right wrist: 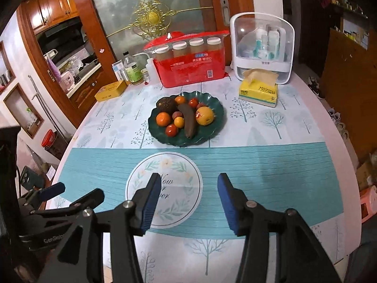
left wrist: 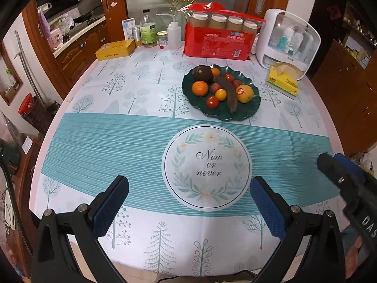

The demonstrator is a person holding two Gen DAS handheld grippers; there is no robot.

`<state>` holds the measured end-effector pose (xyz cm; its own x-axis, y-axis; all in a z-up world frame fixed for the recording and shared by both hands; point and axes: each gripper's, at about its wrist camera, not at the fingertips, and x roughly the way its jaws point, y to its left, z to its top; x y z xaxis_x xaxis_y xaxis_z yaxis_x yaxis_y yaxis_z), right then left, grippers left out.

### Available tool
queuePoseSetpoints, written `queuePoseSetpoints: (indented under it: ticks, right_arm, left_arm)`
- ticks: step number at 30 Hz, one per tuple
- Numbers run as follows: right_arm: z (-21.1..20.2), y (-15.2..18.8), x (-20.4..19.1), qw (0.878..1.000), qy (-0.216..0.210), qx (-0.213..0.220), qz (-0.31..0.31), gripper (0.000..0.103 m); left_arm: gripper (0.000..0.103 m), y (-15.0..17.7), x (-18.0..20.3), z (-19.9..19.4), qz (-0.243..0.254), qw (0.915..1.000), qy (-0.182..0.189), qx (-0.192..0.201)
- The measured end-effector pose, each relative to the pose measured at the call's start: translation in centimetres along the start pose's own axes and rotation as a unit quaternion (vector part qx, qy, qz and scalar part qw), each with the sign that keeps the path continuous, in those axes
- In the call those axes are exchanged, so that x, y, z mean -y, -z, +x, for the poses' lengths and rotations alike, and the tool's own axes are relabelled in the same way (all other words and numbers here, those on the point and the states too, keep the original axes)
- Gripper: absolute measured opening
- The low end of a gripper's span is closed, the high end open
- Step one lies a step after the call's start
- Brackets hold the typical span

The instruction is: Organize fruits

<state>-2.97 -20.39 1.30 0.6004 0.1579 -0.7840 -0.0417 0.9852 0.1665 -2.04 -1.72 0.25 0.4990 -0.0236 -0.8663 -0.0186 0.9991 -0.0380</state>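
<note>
A dark green scalloped plate sits past the table's middle and holds several fruits: an orange, a brown overripe banana, a yellow grapefruit with a red sticker, a dark avocado and small tomatoes. My left gripper hangs open and empty over the near part of the table, well short of the plate. My right gripper is also open with nothing between its blue pads. Its fingers show at the right edge of the left wrist view.
The tablecloth has a round "Now or never" print in front of the plate. At the back stand a red package, bottles, a yellow tin, a white cosmetics case and a yellow tissue pack.
</note>
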Motion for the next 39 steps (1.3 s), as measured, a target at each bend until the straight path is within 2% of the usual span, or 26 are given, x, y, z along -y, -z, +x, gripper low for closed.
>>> queuePoseSetpoints:
  ticks: [8, 21, 39]
  right_arm:
    - [-1.0, 0.9, -0.6, 1.0, 0.009, 0.004, -0.011, 0.051]
    - [-0.6, 1.6, 0.0, 1.0, 0.011, -0.013, -0.005, 0.051]
    - [-0.5, 2.0, -0.1, 1.0, 0.009, -0.016, -0.004, 0.051]
  left_arm:
    - [0.102, 0.2, 1.5, -1.4, 0.024, 0.9994, -0.012, 0.024]
    - [0.102, 0.7, 2.0, -0.1, 0.024, 0.9997, -0.009, -0.003]
    - [0.102, 1.2, 1.4, 0.0, 0.021, 0.9997, -0.009, -0.005]
